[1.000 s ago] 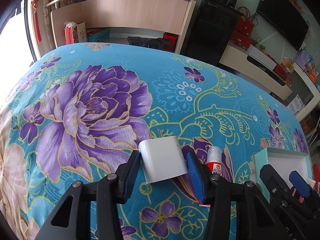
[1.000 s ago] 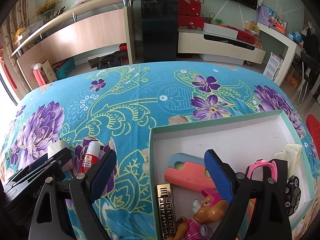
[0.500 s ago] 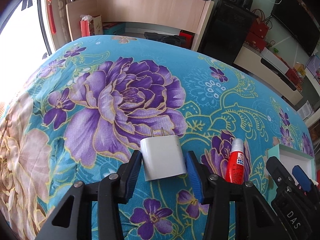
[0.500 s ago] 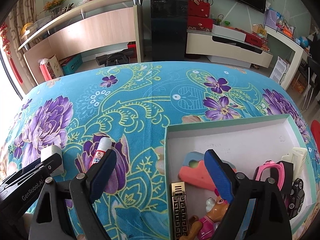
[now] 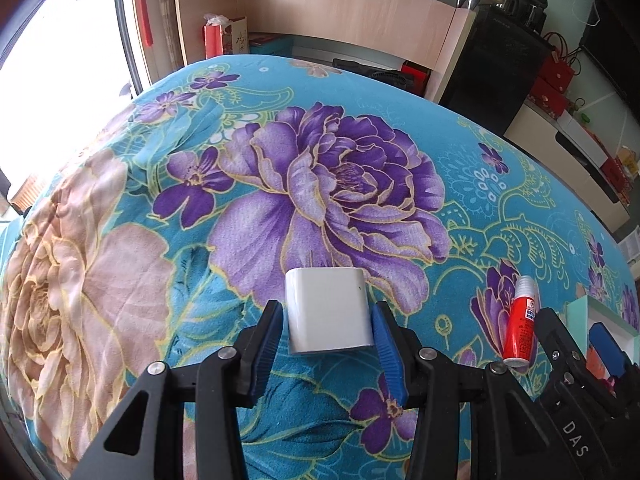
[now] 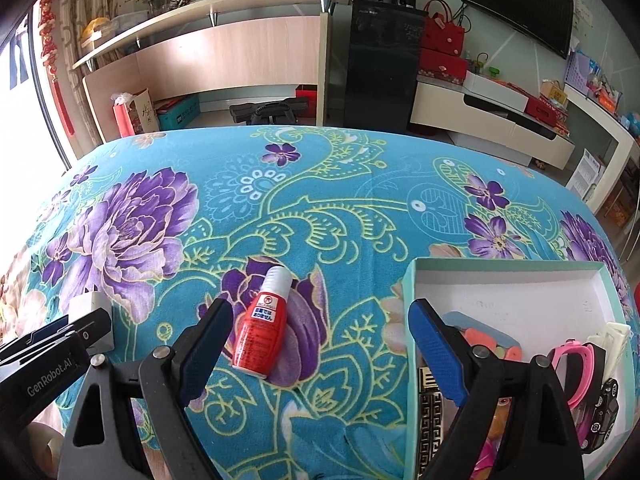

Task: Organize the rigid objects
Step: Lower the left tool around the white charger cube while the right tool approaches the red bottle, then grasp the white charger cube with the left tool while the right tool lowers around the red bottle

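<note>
White charger block [image 5: 327, 308]: small, light, rigid, smooth-sided and likely slippery; best taken across its flat left and right faces. Sits between the blue pads of the left claw [image 5: 326, 334], squeezed and seemingly lifted over the floral tabletop [image 5: 320, 184]. Right claw [image 6: 320, 354] wide, empty, red bottle [image 6: 262, 326] between its fingers, box [image 6: 410, 280] at right.

- A teal floral cloth [image 6: 320, 200] covers the tabletop.
- On it lie a red glue bottle [image 6: 262, 334] and an open mint-green box [image 6: 508, 266], well apart.
</note>
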`<control>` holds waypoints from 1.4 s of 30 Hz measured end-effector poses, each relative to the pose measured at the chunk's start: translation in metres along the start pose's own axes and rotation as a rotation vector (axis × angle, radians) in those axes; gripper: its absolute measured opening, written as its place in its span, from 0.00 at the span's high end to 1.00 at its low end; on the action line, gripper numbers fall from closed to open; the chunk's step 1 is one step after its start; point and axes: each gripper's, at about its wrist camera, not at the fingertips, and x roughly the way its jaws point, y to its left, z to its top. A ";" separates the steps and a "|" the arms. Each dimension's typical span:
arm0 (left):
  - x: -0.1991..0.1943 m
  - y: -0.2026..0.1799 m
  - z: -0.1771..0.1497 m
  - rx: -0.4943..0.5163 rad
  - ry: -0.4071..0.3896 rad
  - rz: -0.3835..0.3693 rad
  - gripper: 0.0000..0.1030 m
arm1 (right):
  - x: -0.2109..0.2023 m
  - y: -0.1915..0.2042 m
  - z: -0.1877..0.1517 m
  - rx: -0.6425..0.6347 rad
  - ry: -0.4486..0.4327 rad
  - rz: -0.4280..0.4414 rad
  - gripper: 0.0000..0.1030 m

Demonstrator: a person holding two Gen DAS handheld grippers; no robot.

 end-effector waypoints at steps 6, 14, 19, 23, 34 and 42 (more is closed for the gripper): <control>0.004 0.011 0.000 -0.035 0.015 -0.006 0.52 | 0.010 0.016 -0.004 -0.044 0.021 0.033 0.13; 0.003 0.012 0.001 -0.037 0.014 -0.021 0.52 | 0.024 0.025 -0.009 -0.048 0.047 0.077 0.13; 0.005 0.013 0.002 -0.047 0.016 -0.032 0.51 | 0.035 0.024 -0.010 -0.032 0.070 0.090 0.13; 0.007 0.011 0.002 -0.046 0.015 -0.030 0.51 | 0.041 0.026 -0.010 -0.036 0.082 0.065 0.13; 0.008 0.011 0.003 -0.040 0.012 -0.035 0.49 | 0.046 0.025 -0.011 -0.022 0.115 0.054 0.12; 0.008 0.014 0.004 -0.047 0.006 -0.040 0.49 | 0.049 0.026 -0.009 -0.026 0.122 0.050 0.09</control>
